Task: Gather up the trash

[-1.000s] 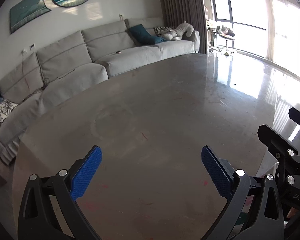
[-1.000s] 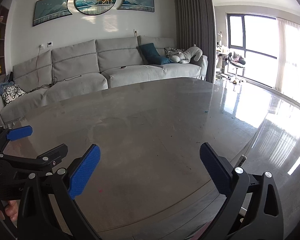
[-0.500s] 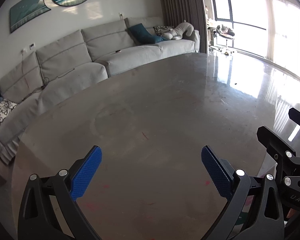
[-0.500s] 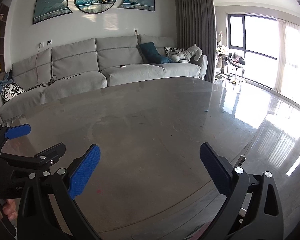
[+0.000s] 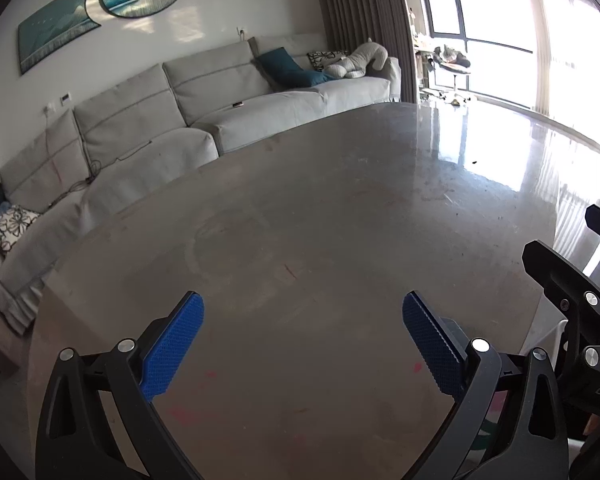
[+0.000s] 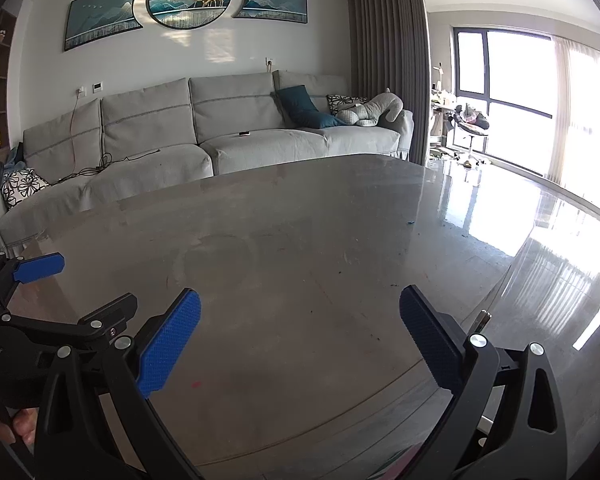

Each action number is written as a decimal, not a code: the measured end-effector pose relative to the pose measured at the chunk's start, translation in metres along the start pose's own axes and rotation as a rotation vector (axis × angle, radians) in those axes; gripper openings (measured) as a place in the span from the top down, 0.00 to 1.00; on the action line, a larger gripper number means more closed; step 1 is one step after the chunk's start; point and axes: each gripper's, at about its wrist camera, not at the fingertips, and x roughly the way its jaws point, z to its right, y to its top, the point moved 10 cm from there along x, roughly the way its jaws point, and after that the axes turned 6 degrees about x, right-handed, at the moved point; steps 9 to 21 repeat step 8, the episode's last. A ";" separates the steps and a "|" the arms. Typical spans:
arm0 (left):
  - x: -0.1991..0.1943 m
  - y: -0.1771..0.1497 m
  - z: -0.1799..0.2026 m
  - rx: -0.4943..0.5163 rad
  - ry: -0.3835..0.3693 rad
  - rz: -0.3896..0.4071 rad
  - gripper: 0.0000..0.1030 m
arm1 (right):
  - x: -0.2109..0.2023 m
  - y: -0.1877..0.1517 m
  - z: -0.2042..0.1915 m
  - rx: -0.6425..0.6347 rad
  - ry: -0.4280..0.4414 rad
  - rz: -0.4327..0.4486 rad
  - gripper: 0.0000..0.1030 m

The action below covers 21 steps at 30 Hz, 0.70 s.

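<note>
Left gripper [image 5: 302,320] held over the near part of a grey stone-look table [image 5: 340,208]; blue pads [image 5: 172,338] spread wide, nothing between them. Right gripper [image 6: 300,318] likewise: pads [image 6: 168,344] well apart, jaws empty, over the near edge of the same table.

Each gripper shows in the other's view only in part. Right one cut off at the left view's right edge, its pads out of frame. Left one at the right view's left edge, one blue pad visible.

Trash: no clear piece identifiable. Only small dark specks [image 6: 411,223] and pinkish smears [image 5: 417,367] on the tabletop, too small to name.

Fingertips of a hand [image 6: 22,426] just visible at lower left of right view, rest hidden.

Grey sofa [image 6: 220,136] beyond the table's far edge.
</note>
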 end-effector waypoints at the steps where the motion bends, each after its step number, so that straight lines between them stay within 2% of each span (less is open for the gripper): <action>1: 0.001 0.000 0.000 0.000 0.003 -0.002 0.05 | 0.000 0.000 0.000 0.000 0.000 0.001 0.04; 21: 0.005 0.000 -0.004 0.004 0.017 -0.013 0.05 | 0.000 -0.003 -0.002 -0.001 -0.001 -0.002 0.04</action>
